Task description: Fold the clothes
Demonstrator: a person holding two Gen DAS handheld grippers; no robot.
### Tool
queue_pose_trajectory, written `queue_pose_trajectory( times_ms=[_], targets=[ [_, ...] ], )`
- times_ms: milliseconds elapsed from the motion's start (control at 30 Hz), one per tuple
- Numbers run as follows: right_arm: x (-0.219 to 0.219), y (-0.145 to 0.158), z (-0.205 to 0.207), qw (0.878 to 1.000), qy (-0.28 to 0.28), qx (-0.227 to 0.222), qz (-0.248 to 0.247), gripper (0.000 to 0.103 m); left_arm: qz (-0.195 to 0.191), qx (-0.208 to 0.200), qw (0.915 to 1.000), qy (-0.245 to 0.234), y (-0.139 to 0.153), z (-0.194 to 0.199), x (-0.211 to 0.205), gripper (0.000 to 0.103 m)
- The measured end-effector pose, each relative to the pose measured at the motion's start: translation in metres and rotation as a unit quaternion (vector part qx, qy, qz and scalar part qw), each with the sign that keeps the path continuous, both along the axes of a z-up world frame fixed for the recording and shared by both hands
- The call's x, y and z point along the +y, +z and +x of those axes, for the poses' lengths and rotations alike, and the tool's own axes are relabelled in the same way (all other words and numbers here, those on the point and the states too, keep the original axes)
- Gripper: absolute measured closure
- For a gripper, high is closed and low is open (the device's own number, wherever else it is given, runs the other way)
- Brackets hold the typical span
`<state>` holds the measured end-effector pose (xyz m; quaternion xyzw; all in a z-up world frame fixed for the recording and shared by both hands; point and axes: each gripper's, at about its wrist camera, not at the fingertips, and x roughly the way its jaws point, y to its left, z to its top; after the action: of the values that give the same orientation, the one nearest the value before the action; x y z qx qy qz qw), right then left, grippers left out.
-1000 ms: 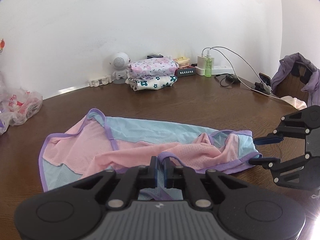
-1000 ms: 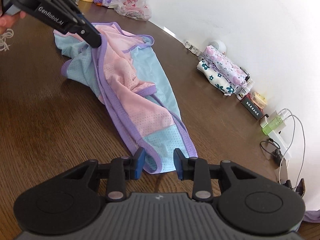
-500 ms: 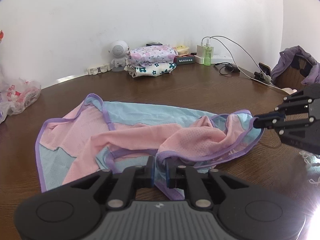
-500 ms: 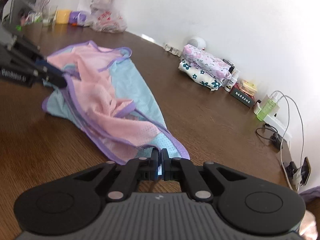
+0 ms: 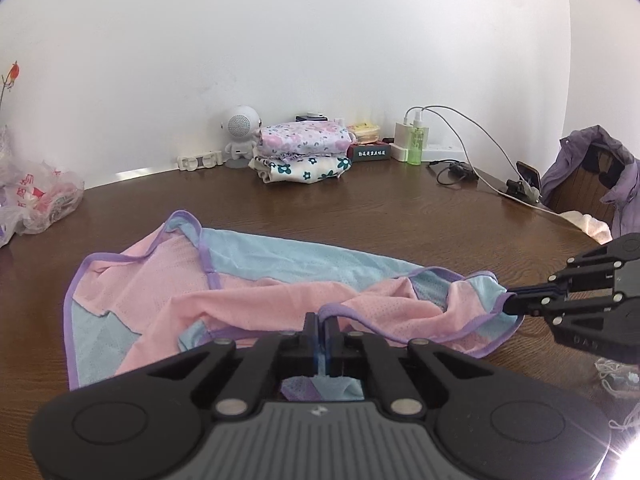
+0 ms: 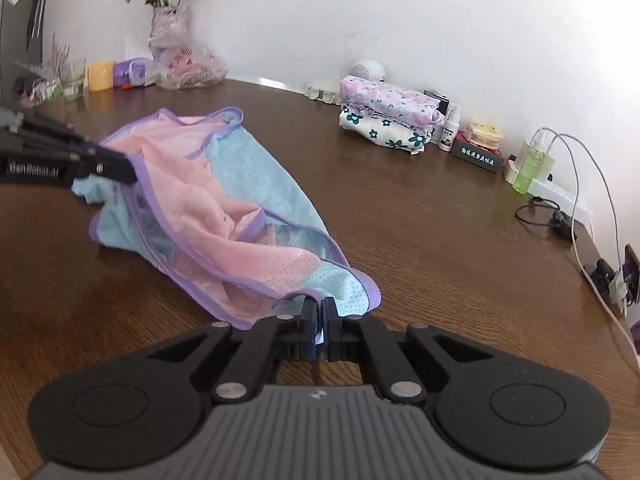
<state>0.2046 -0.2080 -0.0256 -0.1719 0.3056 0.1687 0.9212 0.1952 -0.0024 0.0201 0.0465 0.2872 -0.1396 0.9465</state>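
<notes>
— While your left gripper [image 5: 322,322] sits low at the near edge of the pink and blue mesh garment [image 5: 256,300], where does the cloth lie against its jaws?

— Your jaws are pressed almost together on the purple-trimmed hem, which rises as a small loop just ahead of the fingertips. A bit of purple and blue fabric also shows under the fingers.

— And my right gripper [image 6: 318,312]?

— You have it clamped the same way, nearly shut on the blue corner of the garment, purple binding bunched at the tips. From the left wrist view it reaches in from the right and pinches that far corner. The garment lies crumpled between your two grippers, mostly resting on the table [image 6: 420,216].

— Any writing you can read?

— Your left gripper's side reads "GenRobot.AI" in the right wrist view. A dark box [image 6: 478,155] near the wall carries pale characters too small to read.

— What about the surface and room?

— You are working on a dark brown wooden table against a white wall. At the back sits a folded stack of floral clothes [image 5: 302,152], a small white robot-shaped speaker [image 5: 240,136] beside it, a green spray bottle [image 5: 415,146] by a white charger with cables, and plastic bags [image 5: 38,200] to the left. A vase of flowers [image 6: 168,24] stands in the far corner, and a purple jacket [image 5: 592,168] hangs over a chair.
</notes>
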Motion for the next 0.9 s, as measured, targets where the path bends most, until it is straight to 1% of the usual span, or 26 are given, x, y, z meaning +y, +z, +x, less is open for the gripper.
queue_pose_trajectory(
  times_ms=[67,133,200,233,267,300,333,367,400,500,533,567,600,633,667,733,800,833,867,900],
  targets=[
    [0.009,-0.004,-0.001,0.999,0.012,-0.011,-0.034,0.096,-0.001,-0.003,1.0000,-0.002,0.002,-0.001,-0.001,0.101],
    [0.017,-0.006,-0.002,0.997,0.028,-0.015,-0.065,0.095,-0.002,-0.006,1.0000,-0.004,0.005,-0.003,-0.002,0.101],
    [0.026,-0.009,-0.004,0.994,0.042,-0.021,-0.099,0.094,-0.002,-0.009,0.9999,-0.005,0.007,-0.003,-0.003,0.101],
    [0.030,-0.010,-0.005,0.991,0.046,-0.030,-0.121,0.091,-0.001,-0.011,0.9999,-0.006,0.008,-0.004,-0.004,0.101],
    [0.034,-0.012,-0.006,0.987,0.048,-0.041,-0.145,0.083,0.001,-0.013,0.9999,-0.007,0.008,-0.005,-0.005,0.101],
    [0.039,-0.014,-0.007,0.983,0.049,-0.054,-0.170,0.077,0.003,-0.014,0.9999,-0.009,0.009,-0.006,-0.005,0.101],
    [0.043,-0.015,-0.008,0.978,0.050,-0.067,-0.192,0.069,0.005,-0.016,0.9998,-0.010,0.009,-0.007,-0.006,0.101],
    [0.046,-0.017,-0.009,0.972,0.055,-0.079,-0.213,0.066,0.008,-0.017,0.9998,-0.012,0.009,-0.008,-0.006,0.101],
    [0.049,-0.018,-0.009,0.970,0.064,-0.079,-0.222,0.066,0.011,-0.018,0.9997,-0.013,0.008,-0.009,-0.006,0.101],
    [0.055,-0.020,-0.008,0.966,0.097,-0.059,-0.233,0.067,0.018,-0.019,0.9995,-0.016,0.008,-0.013,-0.006,0.101],
    [0.056,-0.020,-0.007,0.965,0.103,-0.052,-0.236,0.072,0.021,-0.021,0.9994,-0.016,0.007,-0.014,-0.006,0.101],
    [0.056,-0.019,-0.006,0.967,0.104,-0.045,-0.230,0.085,0.024,-0.023,0.9993,-0.017,0.007,-0.016,-0.005,0.101],
    [0.055,-0.016,-0.005,0.969,0.103,-0.039,-0.220,0.095,0.027,-0.024,0.9992,-0.017,0.007,-0.018,-0.003,0.101],
    [0.054,-0.014,-0.005,0.972,0.103,-0.032,-0.210,0.102,0.029,-0.026,0.9991,-0.017,0.007,-0.021,-0.002,0.101],
    [0.050,-0.008,-0.006,0.978,0.094,-0.029,-0.184,0.102,0.032,-0.027,0.9990,-0.014,0.007,-0.023,0.001,0.101],
    [0.037,0.008,-0.010,0.990,0.069,-0.027,-0.117,0.102,0.035,-0.027,0.9990,-0.001,0.004,-0.030,0.009,0.101],
    [0.019,0.026,-0.018,0.999,0.041,-0.015,-0.025,0.102,0.037,-0.028,0.9988,0.012,0.002,-0.038,0.017,0.101],
    [0.008,0.034,-0.023,0.999,0.028,-0.007,0.027,0.102,0.034,-0.029,0.9988,0.019,0.001,-0.044,0.022,0.101],
    [-0.002,0.041,-0.032,0.997,0.017,-0.001,0.078,0.102,0.029,-0.031,0.9988,0.023,0.001,-0.052,0.026,0.101],
    [-0.013,0.047,-0.042,0.992,0.008,0.004,0.130,0.102,0.022,-0.032,0.9989,0.026,0.002,-0.061,0.029,0.101]
  ],
)
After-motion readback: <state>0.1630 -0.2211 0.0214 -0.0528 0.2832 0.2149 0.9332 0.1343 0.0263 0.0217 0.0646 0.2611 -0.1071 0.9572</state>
